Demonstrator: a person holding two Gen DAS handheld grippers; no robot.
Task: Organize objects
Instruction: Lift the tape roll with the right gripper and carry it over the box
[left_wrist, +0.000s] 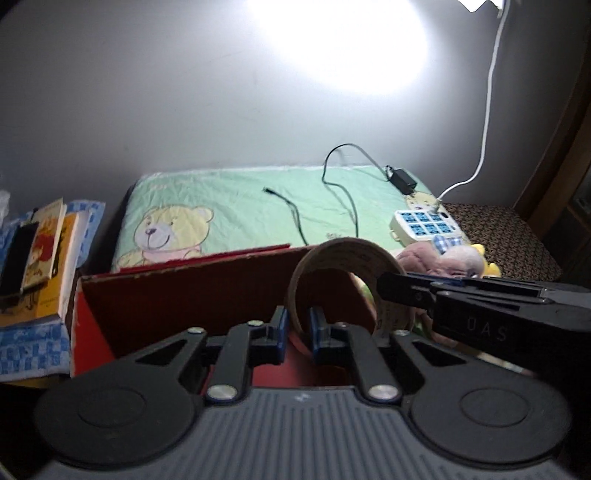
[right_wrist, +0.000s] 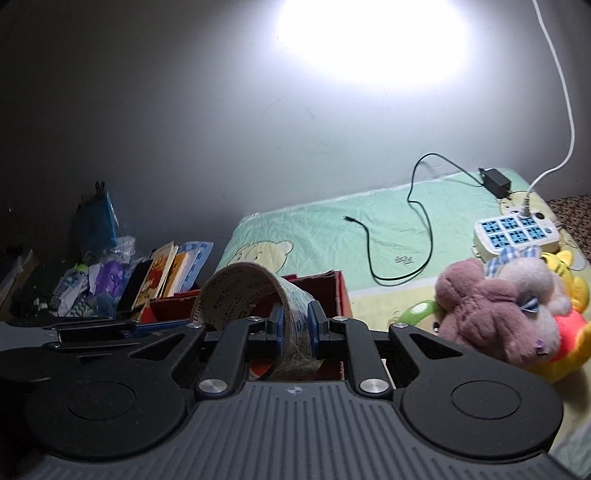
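Note:
A roll of brown packing tape (left_wrist: 345, 254) with printed lettering hangs upright over an open red cardboard box (left_wrist: 177, 295). My left gripper (left_wrist: 298, 325) is shut on the roll's left wall, blue pads on either side of it. From the right, my right gripper (left_wrist: 386, 290) grips the roll's other side. In the right wrist view the same tape roll (right_wrist: 240, 284) sits above the red box (right_wrist: 341, 295), with my right gripper (right_wrist: 295, 321) shut on its wall. The left gripper (right_wrist: 177, 325) reaches in from the left; its tips are hidden behind the roll.
A green teddy-bear blanket (left_wrist: 240, 199) covers the bed behind the box. On it lie a black charger and cable (left_wrist: 400, 179), a white power strip (left_wrist: 424, 223) and plush toys (right_wrist: 498, 306). Books (left_wrist: 48, 251) are stacked to the left, beside a pile of clutter (right_wrist: 92, 280).

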